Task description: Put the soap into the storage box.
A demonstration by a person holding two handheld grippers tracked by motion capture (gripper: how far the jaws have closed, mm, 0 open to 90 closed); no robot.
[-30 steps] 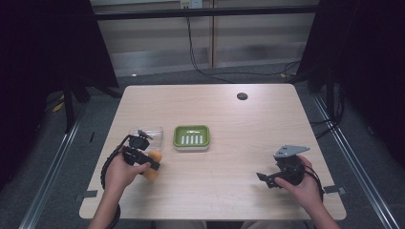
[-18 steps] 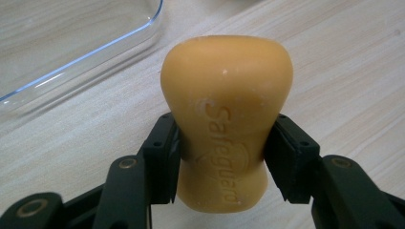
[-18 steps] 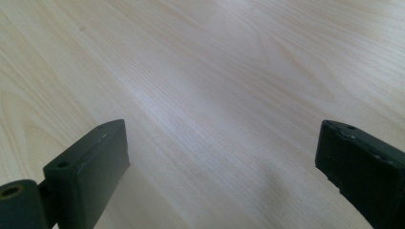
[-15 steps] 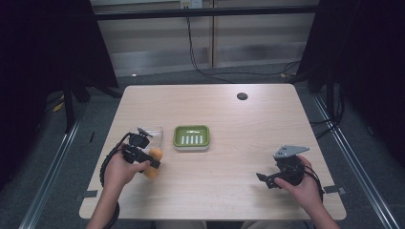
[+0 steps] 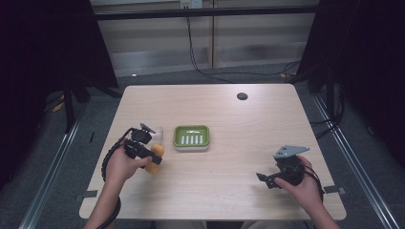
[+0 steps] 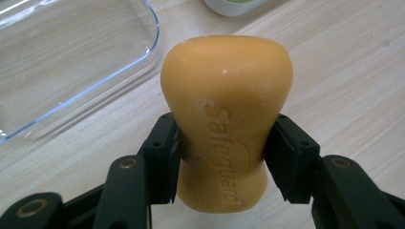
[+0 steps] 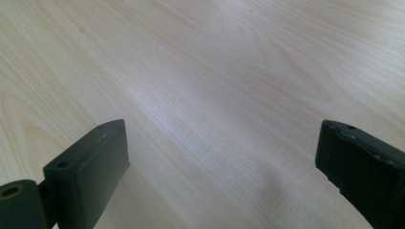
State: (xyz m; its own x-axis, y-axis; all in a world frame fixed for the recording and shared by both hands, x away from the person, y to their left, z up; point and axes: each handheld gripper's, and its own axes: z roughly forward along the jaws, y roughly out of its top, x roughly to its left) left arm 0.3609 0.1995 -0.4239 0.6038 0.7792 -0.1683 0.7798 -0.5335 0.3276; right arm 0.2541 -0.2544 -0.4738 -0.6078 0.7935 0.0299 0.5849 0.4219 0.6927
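Observation:
An orange bar of soap (image 6: 227, 95) stamped "Safeguard" is pinched at its waist by my left gripper (image 6: 222, 157), which is shut on it just above the table. In the high view that gripper (image 5: 152, 159) and the soap (image 5: 154, 168) are at the table's left, just left of a green slotted soap dish (image 5: 191, 137). A clear shallow container (image 6: 71, 62) lies right behind the soap. My right gripper (image 5: 264, 181) rests at the right front of the table, its jaws open over bare wood (image 7: 222, 157).
The clear container (image 5: 157, 131) sits between the left hand and the green dish's (image 6: 234, 5) left side. A dark round hole (image 5: 242, 96) marks the far table top. Cables trail from both grippers, and tape marks sit near the front corners.
My left gripper has drawn the soap slightly toward the table's near edge, away from the clear container. The right gripper has stayed put.

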